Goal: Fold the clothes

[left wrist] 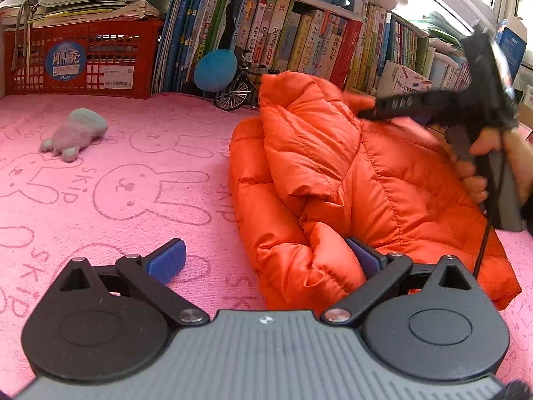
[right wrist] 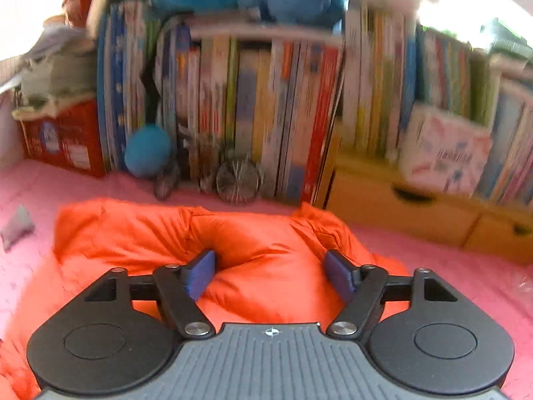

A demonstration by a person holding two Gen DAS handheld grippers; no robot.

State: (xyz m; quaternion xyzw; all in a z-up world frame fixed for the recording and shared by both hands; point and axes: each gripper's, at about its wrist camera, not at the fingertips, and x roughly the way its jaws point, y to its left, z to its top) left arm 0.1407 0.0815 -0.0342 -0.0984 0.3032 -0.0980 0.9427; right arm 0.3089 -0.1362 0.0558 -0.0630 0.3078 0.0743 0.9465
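Observation:
An orange puffer jacket [left wrist: 349,173] lies crumpled and partly folded on the pink rabbit-print blanket [left wrist: 116,153]. My left gripper [left wrist: 265,260] is open wide at the jacket's near left corner. Its right pad [left wrist: 361,255] rests against a puffy fold, and its left pad [left wrist: 168,261] is over bare blanket. A hand [left wrist: 473,173] holds my right gripper [left wrist: 369,111], which is blurred above the jacket's far right side. In the right wrist view, the right gripper [right wrist: 269,273] stands open over the jacket [right wrist: 133,233], with orange fabric below and between its pads and not pinched.
A grey plush toy [left wrist: 75,133] lies on the blanket at the left. Along the back stand a red crate [left wrist: 80,60], rows of books [left wrist: 299,40], a blue ball [left wrist: 215,70] and a small model bicycle [left wrist: 235,93]. Yellow drawers [right wrist: 399,206] sit at the back right.

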